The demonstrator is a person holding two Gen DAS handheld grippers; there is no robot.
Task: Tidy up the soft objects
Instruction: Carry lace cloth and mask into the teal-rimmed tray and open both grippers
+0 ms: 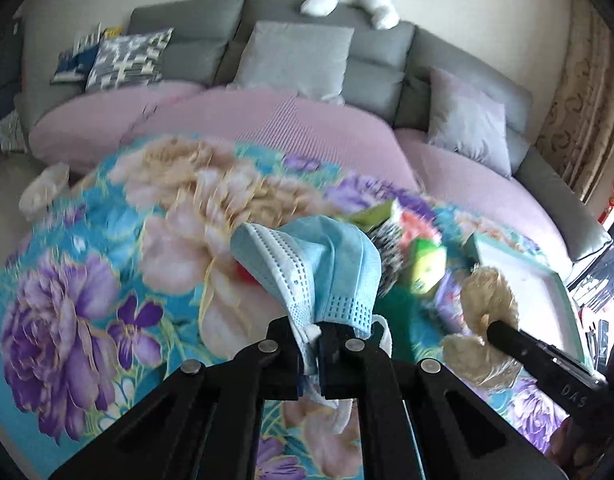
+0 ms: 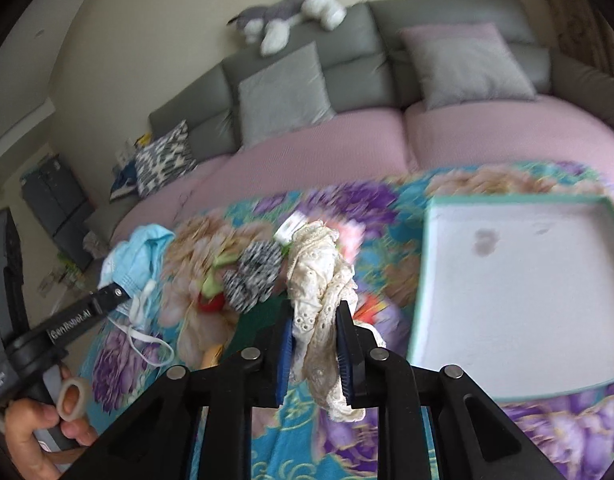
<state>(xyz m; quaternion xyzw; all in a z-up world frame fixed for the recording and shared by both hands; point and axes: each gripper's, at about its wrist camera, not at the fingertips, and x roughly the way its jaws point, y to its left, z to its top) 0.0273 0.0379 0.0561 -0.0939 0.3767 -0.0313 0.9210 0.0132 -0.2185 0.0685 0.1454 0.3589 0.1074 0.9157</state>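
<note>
Left wrist view: the left gripper [image 1: 309,334] pinches a blue face mask [image 1: 307,264] lifted off the floral blanket [image 1: 67,280]. The right gripper [image 2: 316,328] clamps a cream lace cloth [image 2: 319,280] just left of the empty box lid [image 2: 519,304], likely its destination.

pile beside scrunchie [image 2: 249,276]: blurred | box [image 2: 423,280]: right corner cut off

The box [image 2: 519,304] looks bare inside, open from above; a blurred heap of soft items [image 2: 247,276] crowds its left.

Floral blanket [image 2: 155,364] bearing a white tray [image 2: 423,280] (teal-rimmed) and striped scrunchie [image 2: 251,276]
</note>
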